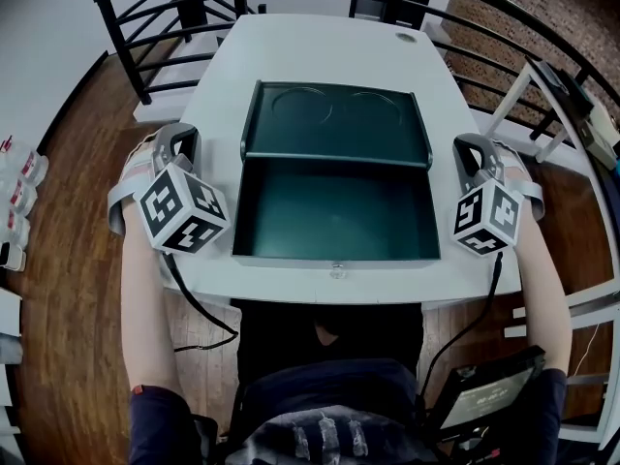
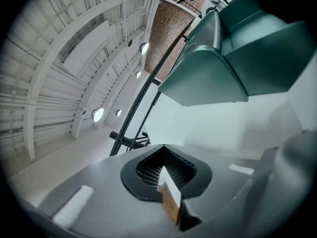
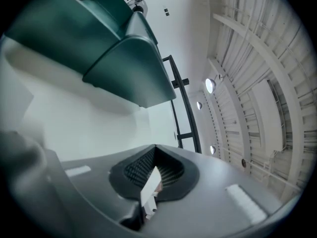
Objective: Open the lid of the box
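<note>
Head view, left edge: brown wooden floor [image 1: 68, 201]. A black metal railing [image 1: 145, 37] curves round the far side of the white rectangular counter [image 1: 320, 51].

Left hand-held gripper [image 1: 177, 145] lies on the counter at centre left, just beside the left wall of the box but apart from it. Its marker cube faces the camera. In its own view the left hand-held gripper [image 2: 164, 181] has its jaws brought together, with nothing between them. That view looks upward, with white ceiling ribs and round lamps at left and the box high at upper right.

Dark green rectangular metal box [image 1: 334, 216] sits mid-counter, centre of frame, and is open. Its interior is bare. The dark green hinged lid [image 1: 334, 124] is swung back and lies behind the tray, towards the upper centre of the frame. Its inner face is turned up and shows two round impressions. A small metallic fitting [image 1: 336, 271] sits at the middle of the front wall, at the near counter edge.

The box [image 2: 233, 58] also shows in the left gripper view, and the box [image 3: 99, 43] fills the upper left of the right gripper view.

Right hand-held gripper [image 1: 475, 155] lies at centre right, just beside the right wall of the box, not touching it. In its own view the right hand-held gripper [image 3: 151, 182] is likewise closed on nothing.

A small round disc [image 1: 405, 37] lies at the counter's upper right corner.
</note>
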`<state>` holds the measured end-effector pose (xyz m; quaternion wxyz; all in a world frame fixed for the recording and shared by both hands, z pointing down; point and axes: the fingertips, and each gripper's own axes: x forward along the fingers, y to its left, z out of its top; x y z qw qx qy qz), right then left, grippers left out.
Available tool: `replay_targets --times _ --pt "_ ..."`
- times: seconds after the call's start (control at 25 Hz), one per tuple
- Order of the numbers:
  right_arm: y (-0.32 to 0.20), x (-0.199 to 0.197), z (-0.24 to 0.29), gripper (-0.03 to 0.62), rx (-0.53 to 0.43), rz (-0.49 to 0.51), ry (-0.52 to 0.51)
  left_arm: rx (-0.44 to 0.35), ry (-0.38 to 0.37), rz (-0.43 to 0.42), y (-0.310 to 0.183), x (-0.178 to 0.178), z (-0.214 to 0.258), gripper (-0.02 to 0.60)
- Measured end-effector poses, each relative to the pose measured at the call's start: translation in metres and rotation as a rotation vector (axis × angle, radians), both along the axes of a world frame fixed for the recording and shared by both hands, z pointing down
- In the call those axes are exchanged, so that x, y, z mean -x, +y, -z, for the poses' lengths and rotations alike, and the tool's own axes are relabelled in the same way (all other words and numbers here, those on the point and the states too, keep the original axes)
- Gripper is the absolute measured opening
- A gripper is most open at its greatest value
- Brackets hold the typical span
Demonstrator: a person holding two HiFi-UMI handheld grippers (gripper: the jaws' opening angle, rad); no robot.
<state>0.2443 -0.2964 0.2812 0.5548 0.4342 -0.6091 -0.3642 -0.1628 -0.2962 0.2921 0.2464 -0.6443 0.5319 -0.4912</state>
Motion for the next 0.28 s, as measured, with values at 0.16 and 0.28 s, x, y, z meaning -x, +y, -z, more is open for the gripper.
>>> replay_targets --times 0.16,0.28 --pt "-0.0043 -0.0005 -0.0014 0.003 0.002 0.001 -0.007 -0.002 0.001 0.002 -0.0014 -0.0001 -0.0002 0.017" --pt "-0.0069 -0.0012 -0.0025 0.003 0.005 0.0 -0.01 -0.002 0.001 0.004 -0.0025 -0.0001 -0.0019 0.017"
